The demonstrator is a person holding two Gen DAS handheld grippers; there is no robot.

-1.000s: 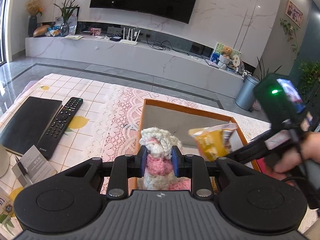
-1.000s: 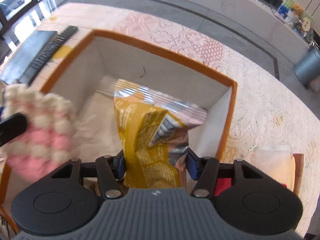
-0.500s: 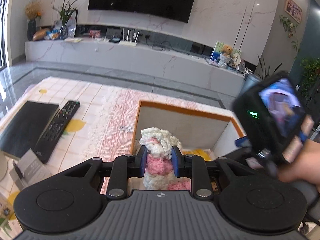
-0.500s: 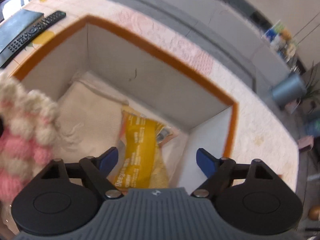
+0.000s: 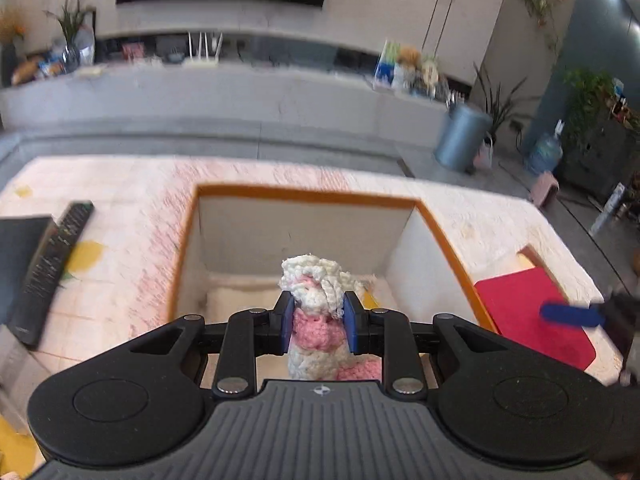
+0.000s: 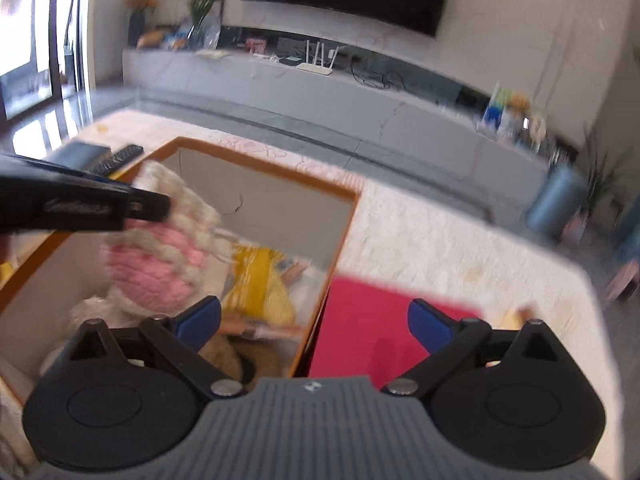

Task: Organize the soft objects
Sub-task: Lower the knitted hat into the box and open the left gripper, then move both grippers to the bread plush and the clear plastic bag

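Here our left gripper (image 5: 316, 320) clamps the pink-and-cream crocheted toy (image 5: 314, 304) above the orange-rimmed white box (image 5: 308, 194); our right gripper (image 6: 314, 322), jaws wide apart, hovers over the box's right edge and the red mat (image 6: 372, 320).

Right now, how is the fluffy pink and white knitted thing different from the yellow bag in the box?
The knitted toy is woolly, pink and cream; the yellow bag is a smooth, printed packet. The knitted toy is pinched in the left gripper, held above the box; the yellow bag lies loose on the box floor, and the right gripper is open and empty above it. Both are soft things meant for that box.
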